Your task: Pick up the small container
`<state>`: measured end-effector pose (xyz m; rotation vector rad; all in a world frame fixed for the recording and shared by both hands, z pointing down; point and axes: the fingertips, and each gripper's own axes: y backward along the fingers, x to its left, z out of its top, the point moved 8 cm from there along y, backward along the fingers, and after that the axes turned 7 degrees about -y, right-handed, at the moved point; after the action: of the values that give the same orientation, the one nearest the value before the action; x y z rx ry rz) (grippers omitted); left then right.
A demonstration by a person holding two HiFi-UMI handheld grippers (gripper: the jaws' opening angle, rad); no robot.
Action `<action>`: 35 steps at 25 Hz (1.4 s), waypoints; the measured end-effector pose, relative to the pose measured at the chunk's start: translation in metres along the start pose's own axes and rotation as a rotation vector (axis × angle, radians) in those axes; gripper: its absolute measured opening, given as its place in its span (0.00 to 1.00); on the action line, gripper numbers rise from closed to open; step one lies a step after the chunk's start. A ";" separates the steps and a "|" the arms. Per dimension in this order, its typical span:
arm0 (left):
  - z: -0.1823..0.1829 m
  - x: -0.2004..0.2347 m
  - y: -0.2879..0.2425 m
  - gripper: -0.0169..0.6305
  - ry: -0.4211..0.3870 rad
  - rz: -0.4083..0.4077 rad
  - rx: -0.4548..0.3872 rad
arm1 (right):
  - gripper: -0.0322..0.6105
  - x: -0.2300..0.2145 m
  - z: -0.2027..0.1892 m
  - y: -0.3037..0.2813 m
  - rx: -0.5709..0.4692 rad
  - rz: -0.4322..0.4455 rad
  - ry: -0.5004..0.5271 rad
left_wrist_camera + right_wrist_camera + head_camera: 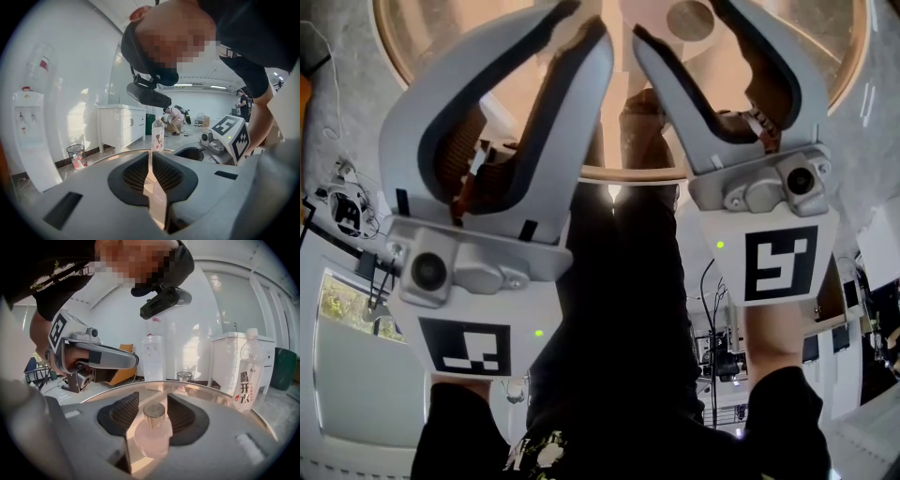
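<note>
The small container (153,430) is a pale pink bottle with a silver cap. It stands on the round tan table (211,394), between the jaws of my right gripper (153,399). Those jaws are open, with the pads to either side of it and not pressing. In the head view only its cap (690,19) shows, inside the right gripper (680,23). My left gripper (584,17) hovers just to the left, shut to a thin slit with nothing in it. The left gripper (151,157) points towards a tall bottle across the table.
A tall clear water bottle (247,376) with red print stands at the table's edge, and a drinking glass (183,377) is farther back. Beyond the table are a white cabinet (119,126), a water dispenser (28,131), a waste bin (75,154) and a crouching person (176,119).
</note>
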<state>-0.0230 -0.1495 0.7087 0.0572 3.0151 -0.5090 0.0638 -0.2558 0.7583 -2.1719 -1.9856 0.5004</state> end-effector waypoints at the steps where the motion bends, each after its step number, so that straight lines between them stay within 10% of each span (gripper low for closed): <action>1: 0.000 0.000 -0.001 0.06 0.002 0.002 0.000 | 0.34 -0.002 -0.001 -0.001 -0.001 -0.004 0.000; 21: 0.004 0.004 -0.006 0.06 0.040 0.044 0.028 | 0.26 -0.009 -0.032 -0.001 0.078 -0.041 0.040; 35: 0.127 0.029 0.046 0.06 -0.001 0.079 -0.017 | 0.26 0.025 0.106 0.042 0.060 0.017 0.099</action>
<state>-0.0402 -0.1470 0.5715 0.1739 3.0019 -0.4760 0.0684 -0.2476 0.6419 -2.1361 -1.8789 0.4404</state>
